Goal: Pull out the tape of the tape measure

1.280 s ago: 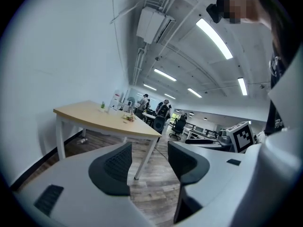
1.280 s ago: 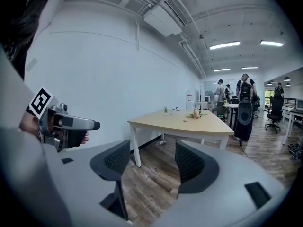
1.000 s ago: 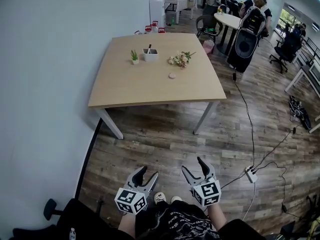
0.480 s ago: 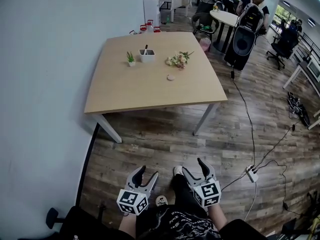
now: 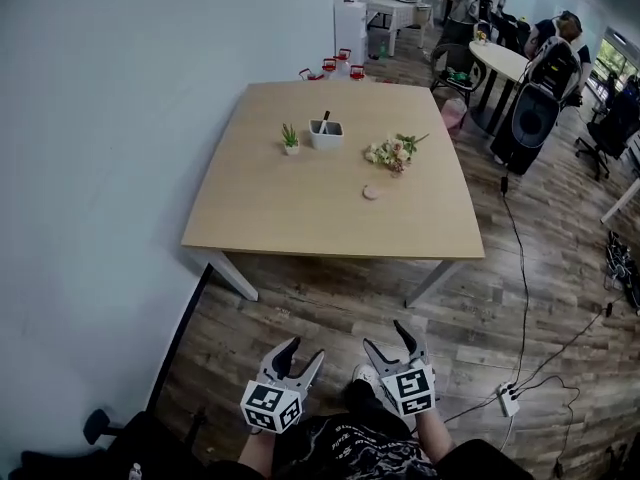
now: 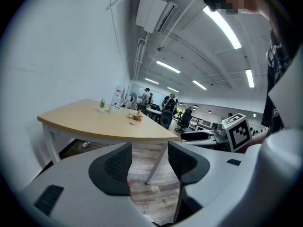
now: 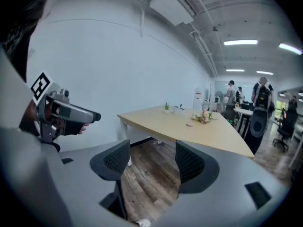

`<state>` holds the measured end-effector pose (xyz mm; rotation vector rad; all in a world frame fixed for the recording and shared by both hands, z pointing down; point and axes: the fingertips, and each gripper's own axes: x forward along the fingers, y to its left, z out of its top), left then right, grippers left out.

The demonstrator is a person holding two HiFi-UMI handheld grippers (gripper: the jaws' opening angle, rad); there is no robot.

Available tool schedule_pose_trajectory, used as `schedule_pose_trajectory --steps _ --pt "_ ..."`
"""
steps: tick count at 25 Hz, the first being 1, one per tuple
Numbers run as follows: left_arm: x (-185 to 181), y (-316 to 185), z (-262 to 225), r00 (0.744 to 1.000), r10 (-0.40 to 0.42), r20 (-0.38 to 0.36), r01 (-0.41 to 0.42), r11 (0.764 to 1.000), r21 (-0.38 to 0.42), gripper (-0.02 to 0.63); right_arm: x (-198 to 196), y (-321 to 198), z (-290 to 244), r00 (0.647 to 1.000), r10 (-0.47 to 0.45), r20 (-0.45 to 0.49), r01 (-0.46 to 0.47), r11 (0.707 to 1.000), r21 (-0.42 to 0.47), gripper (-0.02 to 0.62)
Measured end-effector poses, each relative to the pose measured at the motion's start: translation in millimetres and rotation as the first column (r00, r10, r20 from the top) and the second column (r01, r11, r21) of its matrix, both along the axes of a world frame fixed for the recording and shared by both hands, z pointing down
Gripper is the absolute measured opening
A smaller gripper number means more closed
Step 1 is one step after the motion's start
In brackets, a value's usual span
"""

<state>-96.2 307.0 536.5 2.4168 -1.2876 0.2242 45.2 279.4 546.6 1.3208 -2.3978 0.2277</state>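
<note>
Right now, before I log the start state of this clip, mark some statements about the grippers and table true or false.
The left gripper and right gripper are both open and empty. True.
The left gripper holds the small round object. False: it lies on the table, near the flowers.
Both grippers hang over the tabletop. False: they are over the wood floor, short of the table.
A potted plant stands beside a white container. True.

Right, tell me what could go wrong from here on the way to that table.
1. The power strip and its cables lie on the floor to the right; a foot could catch them.
2. The small round object, possibly the tape measure, sits close to the flower bunch; open jaws reaching in could knock the flowers.
</note>
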Motion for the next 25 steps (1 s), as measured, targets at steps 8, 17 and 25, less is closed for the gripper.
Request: schedule_pose_trajectory --steps 8,17,25 --pt "46 -77 -3 0.998 -0.057 0.003 0.057 0.998 0.014 0.232 19 -75 0 0.988 -0.129 -0.090 0.132 0.991 0.030 0.301" --pt "94 -122 0 0.997 -0.077 -0.009 0.077 0.997 -0.003 0.232 67 -124 8 0.983 -0.144 -0.113 0.145 0.989 0.004 0.301" --pt "103 -146 11 0.996 -0.090 0.003 0.090 0.996 -0.023 0.232 75 -138 20 0.993 -0.112 -0.024 0.110 0.992 -0.062 0.301"
